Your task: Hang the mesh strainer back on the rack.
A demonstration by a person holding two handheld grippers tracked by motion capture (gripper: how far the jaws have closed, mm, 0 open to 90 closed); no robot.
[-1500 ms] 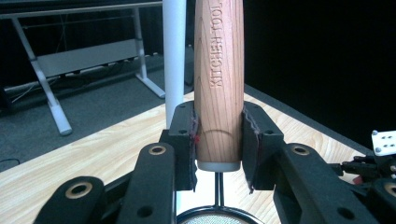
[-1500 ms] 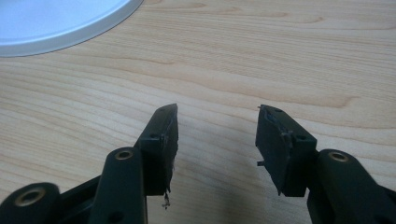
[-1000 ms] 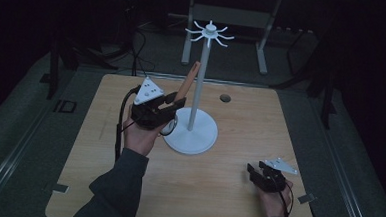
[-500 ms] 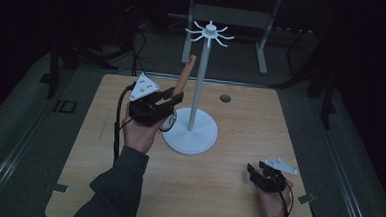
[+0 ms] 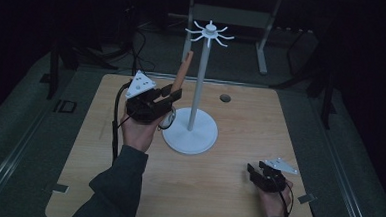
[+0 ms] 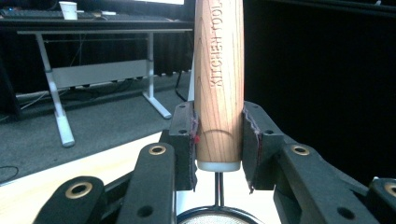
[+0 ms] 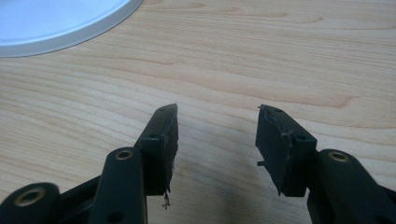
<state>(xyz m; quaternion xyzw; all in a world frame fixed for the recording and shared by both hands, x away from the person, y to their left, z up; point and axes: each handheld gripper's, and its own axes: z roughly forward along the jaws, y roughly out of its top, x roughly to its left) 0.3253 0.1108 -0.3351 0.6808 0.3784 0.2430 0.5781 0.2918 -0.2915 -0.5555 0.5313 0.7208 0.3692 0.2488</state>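
The left gripper (image 5: 174,96) is pinching the wooden-handled mesh strainer (image 6: 218,84) – lifted, at ten o'clock of the white hook stand (image 5: 197,88). Hanging it is probably remaining. The right gripper (image 7: 217,128) is resting on the wooden desk (image 5: 236,191), fingers spread – empty.

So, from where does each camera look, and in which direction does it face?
High view: above the person's side, facing forward and down on the table; both forearms, hands and the left gripper show.
Left gripper view: on the left gripper, looking along its jaws, shut on the wooden handle, toward a dark room.
Right gripper view: on the right gripper, jaws open, looking down at the table.
Shared: the white stand, whose base shows in the high and right gripper views.
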